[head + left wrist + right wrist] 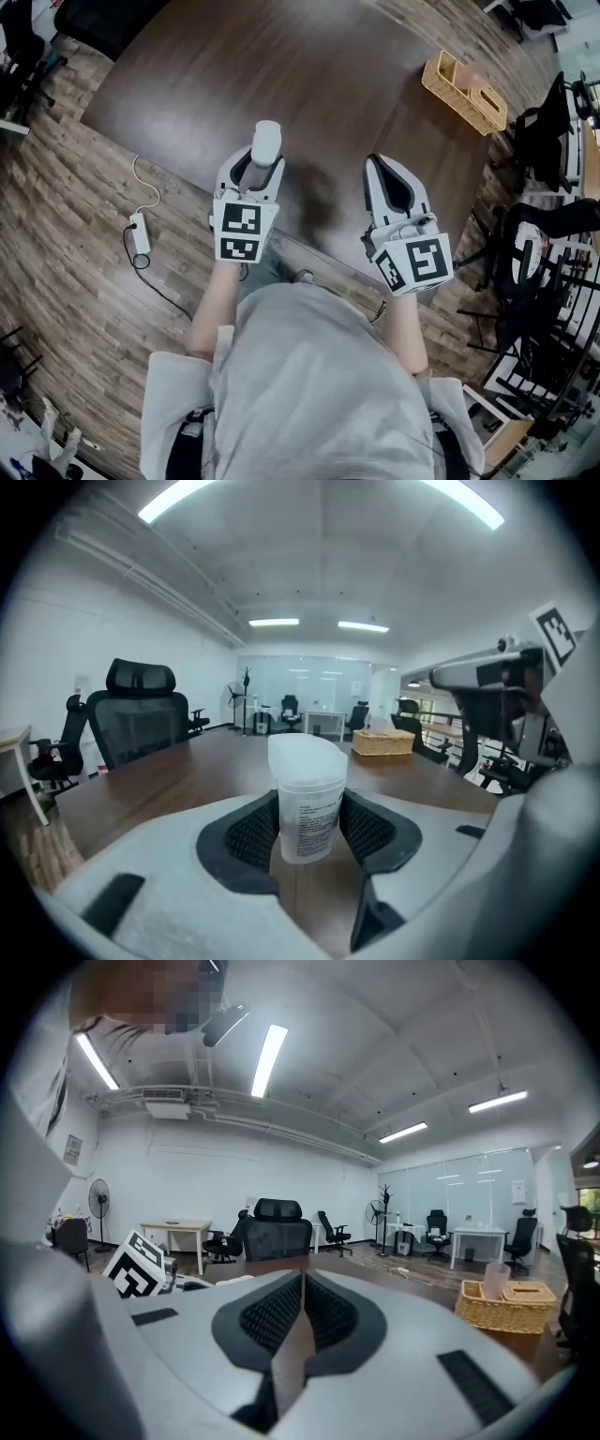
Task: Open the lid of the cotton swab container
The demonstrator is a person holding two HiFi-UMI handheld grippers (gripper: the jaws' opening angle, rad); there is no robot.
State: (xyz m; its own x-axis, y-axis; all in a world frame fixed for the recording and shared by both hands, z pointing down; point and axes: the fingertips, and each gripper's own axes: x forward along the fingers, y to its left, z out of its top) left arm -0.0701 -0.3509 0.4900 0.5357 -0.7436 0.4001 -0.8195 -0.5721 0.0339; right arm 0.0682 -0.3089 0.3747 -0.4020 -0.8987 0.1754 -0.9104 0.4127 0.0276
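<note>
The person's grey shirt (309,375) fills the bottom of the head view. Both forearms (214,300) reach out from it toward the near edge of the dark wooden table (309,66). Off the table's left side, a white adapter (139,234) with its cable lies on the plank floor (66,281).

The left gripper (265,161) is over the table just inside its near edge, with its marker cube (241,232) toward the person. Its jaws stand fairly wide and clasp the container (307,803), a translucent white cup with small print on its side. The ribbed black pads (248,832) meet the container's two sides low on its body. The container is upright, and its white lid (306,757) is on and closed, rising above the jaws. Whether its base rests on the table or hangs just above it cannot be told.

The right gripper (377,167) is to the right, apart from the container and also over the table's near edge. Its jaws are pressed together, pad against pad, with nothing between them.

At the table's far right corner sits a woven basket (464,92) with something pale standing in it. Beyond the table's right side stand black office chairs (544,131).
</note>
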